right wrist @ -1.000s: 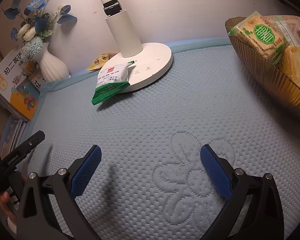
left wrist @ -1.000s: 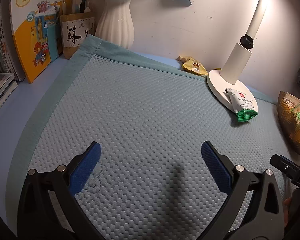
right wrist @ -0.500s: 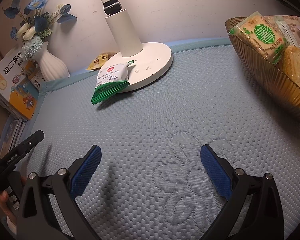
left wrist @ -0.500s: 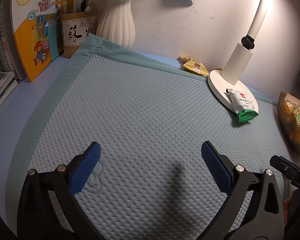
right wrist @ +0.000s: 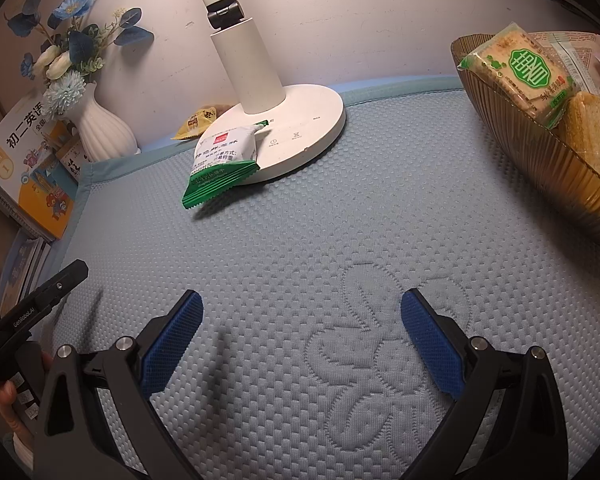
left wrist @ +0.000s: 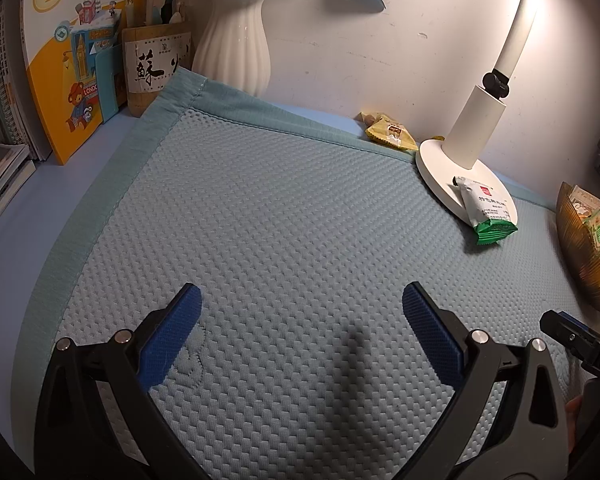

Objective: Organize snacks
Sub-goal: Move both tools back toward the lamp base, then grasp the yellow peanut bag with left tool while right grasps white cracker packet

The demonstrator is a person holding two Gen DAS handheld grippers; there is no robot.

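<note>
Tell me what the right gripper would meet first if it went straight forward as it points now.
Probably the bare blue mat: the open right gripper points slightly down. Beyond stands the lamp base; the green-and-white snack packet lies left of that line.

Both wrist views low over the mat, seemingly sharing lamp base.

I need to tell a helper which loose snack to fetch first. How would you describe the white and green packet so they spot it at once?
Find the white desk lamp at the back of the blue mat. The white and green packet lies half on its round base, green crimped end overhanging the mat; the other loose snack, a yellow packet, sits behind.
</note>
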